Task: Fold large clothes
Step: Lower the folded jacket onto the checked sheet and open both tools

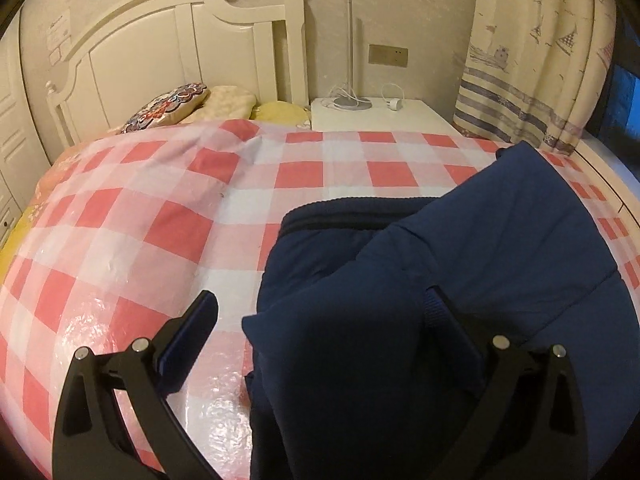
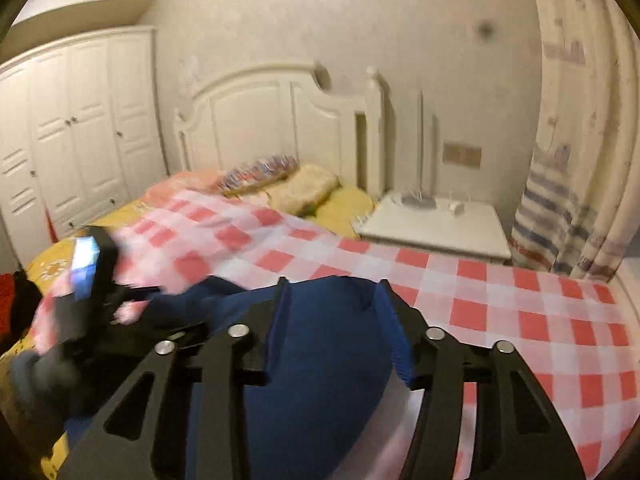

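Garment (image 1: 400,280) lies partly folded on the checked cover (image 1: 160,208); left gripper (image 1: 324,312) spread wide, right gripper (image 2: 332,292) half-closed, grip unclear; final folds remain.

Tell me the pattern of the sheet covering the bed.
Red-and-white checks on the glossy plastic sheet, clearest in the left wrist view.

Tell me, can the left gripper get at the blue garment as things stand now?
Probably yes: the left gripper is open over the blue garment, with nothing in between.
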### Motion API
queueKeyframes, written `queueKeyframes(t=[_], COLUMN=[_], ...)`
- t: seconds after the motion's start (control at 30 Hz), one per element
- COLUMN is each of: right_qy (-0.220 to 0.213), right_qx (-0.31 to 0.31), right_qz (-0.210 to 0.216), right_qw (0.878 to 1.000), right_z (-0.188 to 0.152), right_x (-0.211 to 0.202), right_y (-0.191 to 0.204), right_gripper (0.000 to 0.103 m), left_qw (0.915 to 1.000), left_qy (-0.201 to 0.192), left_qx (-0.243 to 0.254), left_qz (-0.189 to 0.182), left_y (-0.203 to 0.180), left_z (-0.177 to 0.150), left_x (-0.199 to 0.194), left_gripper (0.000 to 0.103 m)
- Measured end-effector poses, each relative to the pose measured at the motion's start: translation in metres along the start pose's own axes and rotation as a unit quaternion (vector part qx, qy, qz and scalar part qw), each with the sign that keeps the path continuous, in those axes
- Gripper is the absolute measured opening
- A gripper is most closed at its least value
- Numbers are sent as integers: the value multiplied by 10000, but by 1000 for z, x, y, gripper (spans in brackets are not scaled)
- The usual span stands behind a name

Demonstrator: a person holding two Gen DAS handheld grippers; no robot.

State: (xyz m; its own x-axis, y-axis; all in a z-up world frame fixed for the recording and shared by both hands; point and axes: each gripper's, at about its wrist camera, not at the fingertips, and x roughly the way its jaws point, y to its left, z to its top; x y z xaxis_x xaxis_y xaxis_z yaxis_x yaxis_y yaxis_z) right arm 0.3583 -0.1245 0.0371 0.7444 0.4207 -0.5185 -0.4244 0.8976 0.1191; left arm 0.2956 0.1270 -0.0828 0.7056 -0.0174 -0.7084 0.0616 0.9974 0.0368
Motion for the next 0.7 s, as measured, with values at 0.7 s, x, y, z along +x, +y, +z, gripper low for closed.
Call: queueKeyframes(t=[0.7], right_qy=[1615], right_qx=[-851], right_qz=[-192], right_qw=[9830], right_z=[-41], right_x=[116], right_y=[37], right_gripper=[50], left_qw=[9964], left_qy=[313], left_qx=[-775], left_qz=[-125], left_y=[29], left_z=[-3], left_x=[19], left_gripper=[101])
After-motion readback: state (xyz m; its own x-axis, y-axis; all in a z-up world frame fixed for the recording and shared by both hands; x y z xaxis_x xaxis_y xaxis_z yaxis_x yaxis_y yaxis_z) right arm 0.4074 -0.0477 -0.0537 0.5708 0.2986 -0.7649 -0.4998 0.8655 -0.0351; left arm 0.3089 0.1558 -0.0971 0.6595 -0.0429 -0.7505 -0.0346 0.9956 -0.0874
